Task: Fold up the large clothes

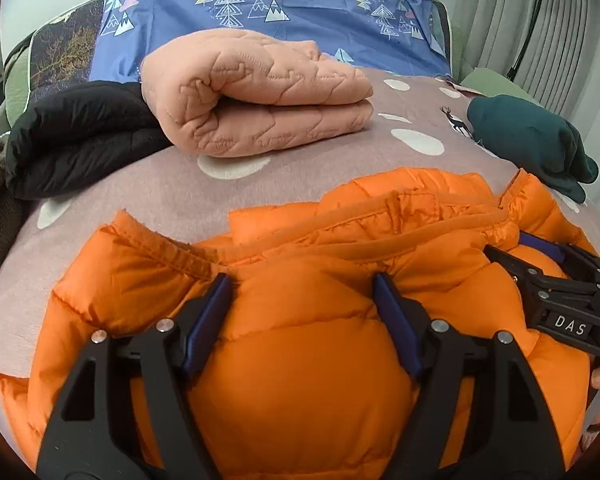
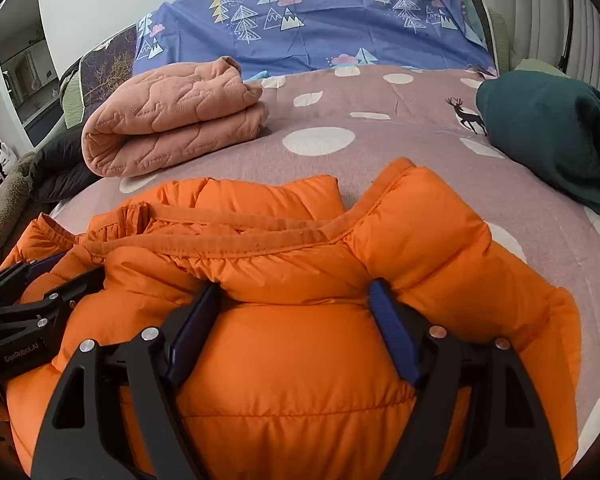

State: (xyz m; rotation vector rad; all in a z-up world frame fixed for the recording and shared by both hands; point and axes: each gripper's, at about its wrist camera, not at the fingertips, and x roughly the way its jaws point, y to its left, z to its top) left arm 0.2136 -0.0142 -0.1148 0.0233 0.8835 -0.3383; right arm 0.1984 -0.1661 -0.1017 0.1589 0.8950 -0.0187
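The orange puffer jacket [image 1: 300, 360] bulges between both my spread grippers, left gripper [image 1: 302, 292] and right gripper [image 2: 296, 300], side by side; whether either pinches it, I cannot tell.

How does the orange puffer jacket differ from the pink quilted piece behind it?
The orange puffer jacket is shiny and lies in front, bulging between both grippers' fingers; the pink quilted piece is matte, lies farther back, folded in neat layers, untouched. Both rest on the spotted bedspread.
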